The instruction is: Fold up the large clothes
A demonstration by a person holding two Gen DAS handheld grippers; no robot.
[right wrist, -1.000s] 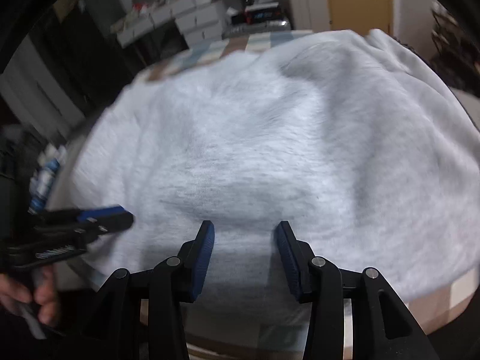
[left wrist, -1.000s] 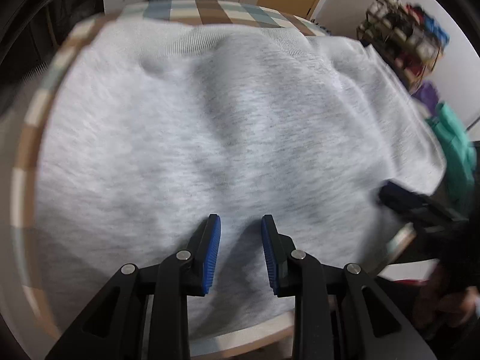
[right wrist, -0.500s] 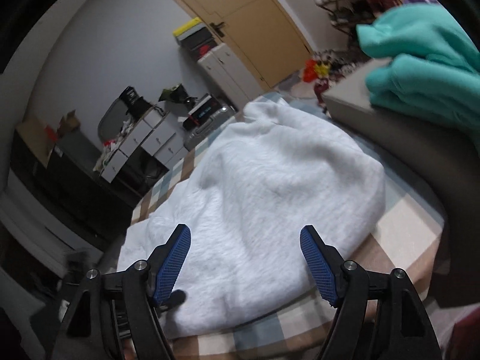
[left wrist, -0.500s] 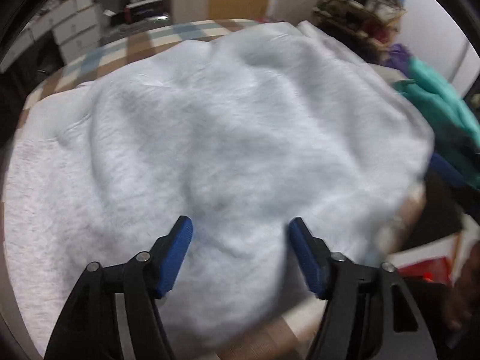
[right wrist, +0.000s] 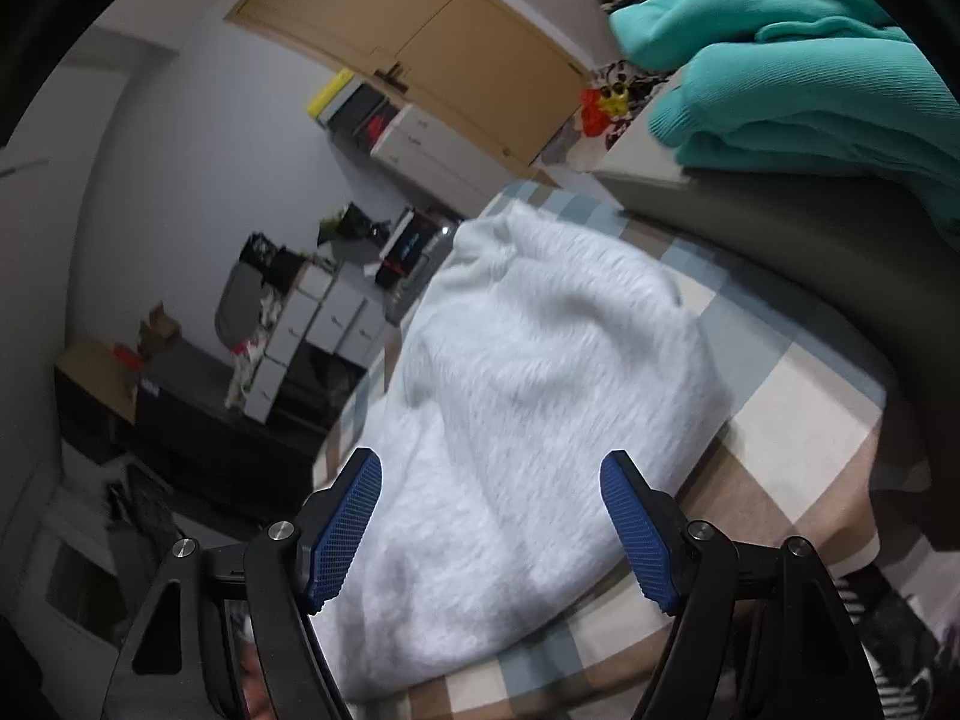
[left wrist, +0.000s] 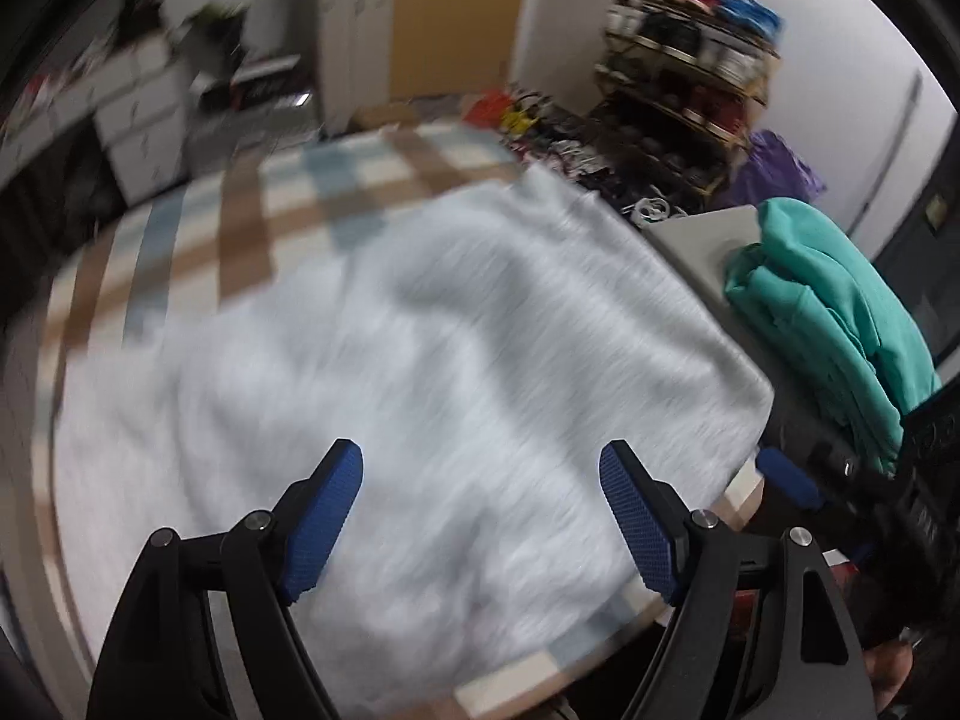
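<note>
A: The grey sweatshirt [left wrist: 420, 360] lay bunched on the checked tablecloth [left wrist: 240, 228] of the table, did it not?

B: It did. In your left wrist view it covered the near and right part of the table, one end reaching toward the far right edge, and the cloth showed bare along the far and left sides. The view was blurred, so I could not read the folds.

A: And your left hand-held gripper [left wrist: 480, 516]?

B: You held it above the near edge with its blue pads [left wrist: 324, 516] wide apart, nothing between them.

A: The right hand-held gripper [right wrist: 492, 528]?

B: Its pads [right wrist: 636, 540] also stood wide apart and empty, over the sweatshirt's [right wrist: 528, 420] near end. From that side the garment ran away from you in a rumpled heap, with bare checked cloth [right wrist: 792, 408] on its right.

A: Anything beside the table?

B: A teal garment [right wrist: 798, 78] sat folded on a grey surface [left wrist: 702, 240] just past the table's right edge. Your right gripper [left wrist: 840, 480] appeared at that edge in the left view.
</note>
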